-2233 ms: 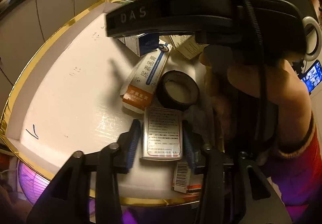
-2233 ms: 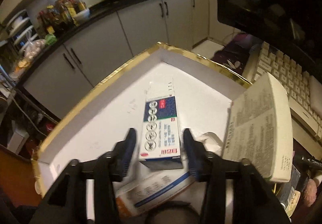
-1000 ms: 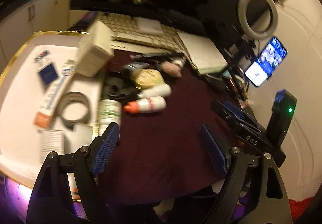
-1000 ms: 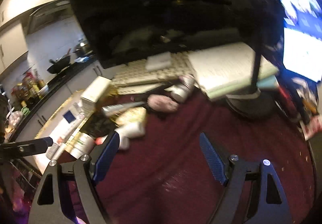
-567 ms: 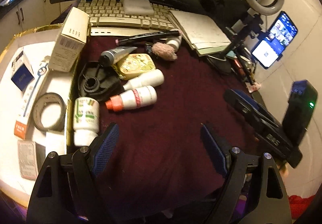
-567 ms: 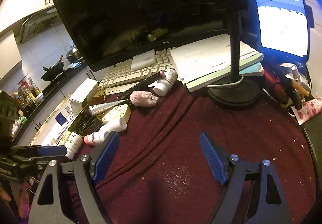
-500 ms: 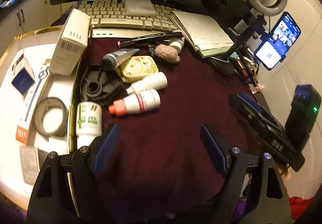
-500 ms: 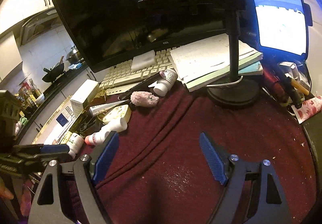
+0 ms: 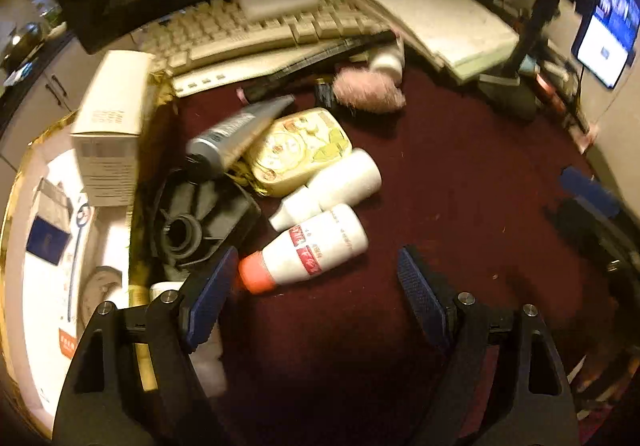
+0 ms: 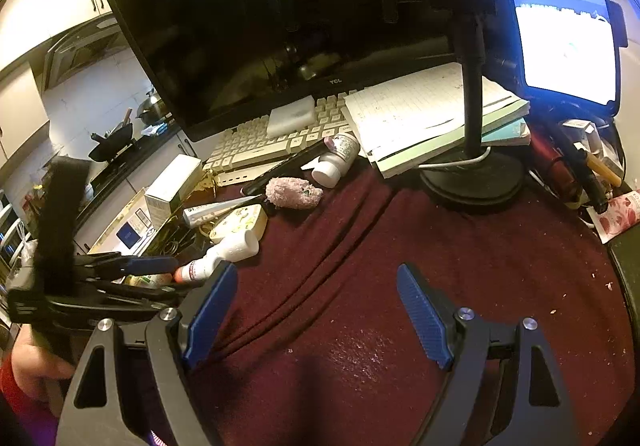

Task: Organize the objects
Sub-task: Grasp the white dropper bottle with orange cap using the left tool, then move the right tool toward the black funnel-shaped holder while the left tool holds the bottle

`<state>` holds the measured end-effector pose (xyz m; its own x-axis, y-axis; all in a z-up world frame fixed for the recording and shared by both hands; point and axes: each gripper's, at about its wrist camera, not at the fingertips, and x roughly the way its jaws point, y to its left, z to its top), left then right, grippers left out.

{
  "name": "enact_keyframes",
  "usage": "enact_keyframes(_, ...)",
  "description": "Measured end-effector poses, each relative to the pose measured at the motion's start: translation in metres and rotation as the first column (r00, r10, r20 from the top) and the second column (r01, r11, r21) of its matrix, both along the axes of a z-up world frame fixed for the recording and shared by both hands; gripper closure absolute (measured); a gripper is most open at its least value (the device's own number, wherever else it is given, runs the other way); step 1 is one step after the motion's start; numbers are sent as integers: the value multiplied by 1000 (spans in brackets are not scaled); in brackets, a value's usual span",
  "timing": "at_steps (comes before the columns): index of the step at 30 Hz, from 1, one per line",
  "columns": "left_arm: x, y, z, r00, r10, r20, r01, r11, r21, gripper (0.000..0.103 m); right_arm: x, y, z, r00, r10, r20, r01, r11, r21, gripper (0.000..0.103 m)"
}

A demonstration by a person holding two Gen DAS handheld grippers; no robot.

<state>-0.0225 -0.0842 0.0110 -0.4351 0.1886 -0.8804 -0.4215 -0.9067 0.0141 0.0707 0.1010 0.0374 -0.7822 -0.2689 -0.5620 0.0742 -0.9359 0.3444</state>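
On the dark red cloth (image 9: 460, 165) lies a white bottle with an orange cap (image 9: 316, 250), just ahead of my left gripper (image 9: 316, 286), which is open; the cap is close to the left pad, not touching. Beyond it lie a plain white bottle (image 9: 340, 181), a yellow tin (image 9: 296, 149), a grey tube (image 9: 236, 137) and a pink fluffy piece (image 9: 368, 91). My right gripper (image 10: 316, 310) is open over bare cloth with nothing between its fingers. It sees the left gripper (image 10: 132, 266) at its left, beside the orange-capped bottle (image 10: 200, 268).
A gold-rimmed white tray (image 9: 108, 242) with boxes and a tape roll sits at the left, and a white box (image 9: 112, 125) stands on its edge. A black round part (image 9: 192, 221) lies by the tray. Keyboard (image 9: 260, 25), notebooks (image 10: 432, 113) and ring-light stand (image 10: 472, 181) line the back.
Both grippers have left the tray and the boxes they stood around and now face the cloth. The left one has since sunk towards the orange-capped bottle; the right one holds still.
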Motion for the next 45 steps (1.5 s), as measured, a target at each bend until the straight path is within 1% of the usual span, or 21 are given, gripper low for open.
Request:
enact_keyframes(2,0,0,-5,999,-18,42,17,1000,25,21,0,0,0,1000,-2,0,2,1000,-3,21)
enact_keyframes(3,1,0,-5,998,-28,57,25,999,46,26,0,0,0,1000,-2,1,2,1000,-4,21)
enact_keyframes(4,4,-2,-3,998,-37,55,34,997,65,44,0,0,0,1000,-2,2,2,1000,-4,21)
enact_keyframes(5,6,-4,0,997,-47,64,41,995,90,53,1,1,0,1000,-3,2,3,1000,-3,21)
enact_keyframes(6,6,-6,2,996,-52,72,44,993,108,66,1,1,0,1000,-5,2,5,1000,-3,21)
enact_keyframes(7,6,-8,2,995,-58,86,47,990,131,68,1,2,0,1000,-5,3,5,1000,-3,21)
enact_keyframes(8,6,-9,1,993,-63,102,48,989,143,68,1,2,0,1000,-7,6,7,1000,-5,21)
enact_keyframes(11,7,-5,-1,994,-75,77,66,992,107,68,0,4,-3,1000,-6,15,7,1000,-19,21)
enact_keyframes(15,8,6,-3,993,-92,72,84,991,104,68,2,3,-5,1000,-3,18,4,1000,-24,21)
enact_keyframes(21,2,13,-5,995,-88,41,84,993,86,68,6,7,-5,1000,-17,24,18,1000,-14,21)
enact_keyframes(22,3,14,-5,995,-90,36,86,993,82,71,7,8,-5,999,-21,25,21,1000,-12,21)
enact_keyframes(25,7,12,-5,995,-102,22,100,992,81,76,8,12,-4,999,-34,27,34,999,-8,21)
enact_keyframes(29,16,1,-4,994,-99,42,93,989,118,76,6,13,-5,998,-42,37,42,999,0,21)
enact_keyframes(34,38,-23,-3,993,-83,81,68,983,171,77,1,4,1,999,-15,37,14,999,37,21)
enact_keyframes(39,54,-42,-3,993,-65,101,41,974,221,77,-4,-11,11,999,25,33,-28,995,92,21)
enact_keyframes(45,58,-50,-3,992,-73,99,45,965,257,77,-22,-31,21,990,116,75,-123,986,108,21)
